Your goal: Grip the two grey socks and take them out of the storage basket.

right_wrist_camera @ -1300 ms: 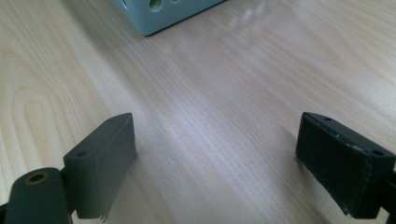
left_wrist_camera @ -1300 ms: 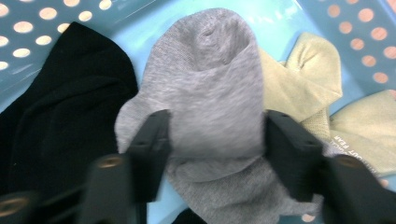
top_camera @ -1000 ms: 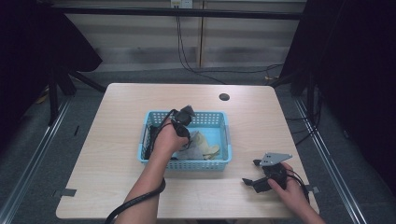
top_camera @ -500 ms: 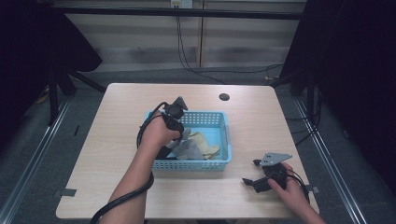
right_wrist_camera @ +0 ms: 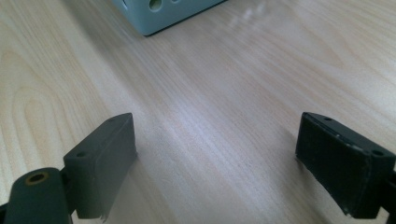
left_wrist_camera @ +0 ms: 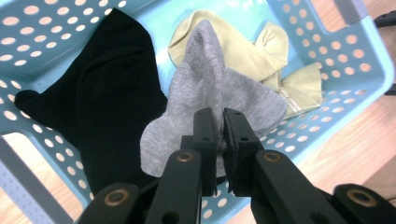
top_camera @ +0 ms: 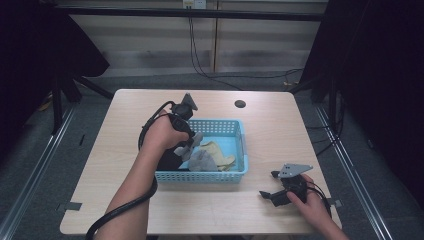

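A light-blue perforated basket (top_camera: pixel 210 176) stands mid-table with a grey sock (top_camera: pixel 200 159), a yellow sock (top_camera: pixel 220 152) and a black sock (top_camera: pixel 169 161) in it. My left gripper (top_camera: pixel 190 146) is shut on the grey sock and holds it up over the basket. In the left gripper view the jaws (left_wrist_camera: pixel 220 122) pinch a fold of the grey sock (left_wrist_camera: pixel 219 88), which hangs down over the black sock (left_wrist_camera: pixel 107 93) and the yellow sock (left_wrist_camera: pixel 252 56). My right gripper (top_camera: pixel 268 184) rests on the table at the front right, open, with bare wood between its jaws (right_wrist_camera: pixel 219 140).
The wooden table (top_camera: pixel 280 135) has a round dark hole (top_camera: pixel 240 104) behind the basket. A corner of the basket (right_wrist_camera: pixel 163 14) lies ahead of the right gripper. The left gripper's cable (top_camera: pixel 120 215) trails off the front edge. Dark frames flank the table.
My left hand has risen and drifted left, lifting the grey sock partly out of the basket. The right hand has stayed still.
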Available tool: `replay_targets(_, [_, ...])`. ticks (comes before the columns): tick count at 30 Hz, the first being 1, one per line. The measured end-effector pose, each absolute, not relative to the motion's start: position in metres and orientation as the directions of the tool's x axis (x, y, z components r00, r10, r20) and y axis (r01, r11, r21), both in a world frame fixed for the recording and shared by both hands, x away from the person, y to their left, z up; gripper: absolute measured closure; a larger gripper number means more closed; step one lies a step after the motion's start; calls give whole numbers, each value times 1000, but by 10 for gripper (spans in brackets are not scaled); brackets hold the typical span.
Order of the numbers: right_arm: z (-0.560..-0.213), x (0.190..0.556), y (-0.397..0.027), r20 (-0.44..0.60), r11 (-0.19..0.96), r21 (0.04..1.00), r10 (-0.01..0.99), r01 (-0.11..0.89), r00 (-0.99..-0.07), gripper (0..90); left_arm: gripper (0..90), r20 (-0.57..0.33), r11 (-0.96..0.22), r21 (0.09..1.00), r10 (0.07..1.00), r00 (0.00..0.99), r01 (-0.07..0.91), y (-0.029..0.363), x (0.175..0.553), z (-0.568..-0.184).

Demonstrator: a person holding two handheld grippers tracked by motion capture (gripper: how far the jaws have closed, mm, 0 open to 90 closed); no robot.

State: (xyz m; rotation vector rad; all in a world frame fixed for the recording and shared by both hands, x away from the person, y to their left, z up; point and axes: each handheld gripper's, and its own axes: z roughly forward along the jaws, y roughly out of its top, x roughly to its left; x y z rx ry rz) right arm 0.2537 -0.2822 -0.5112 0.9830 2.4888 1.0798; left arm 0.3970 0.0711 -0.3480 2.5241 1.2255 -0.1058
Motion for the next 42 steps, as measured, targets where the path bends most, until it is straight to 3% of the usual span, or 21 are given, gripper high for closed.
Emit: replay_targets(42, [-511,254,-282,32,497,720,673,484,-739,118,842,-190,-468,262,832,521,844,145,395,-285])
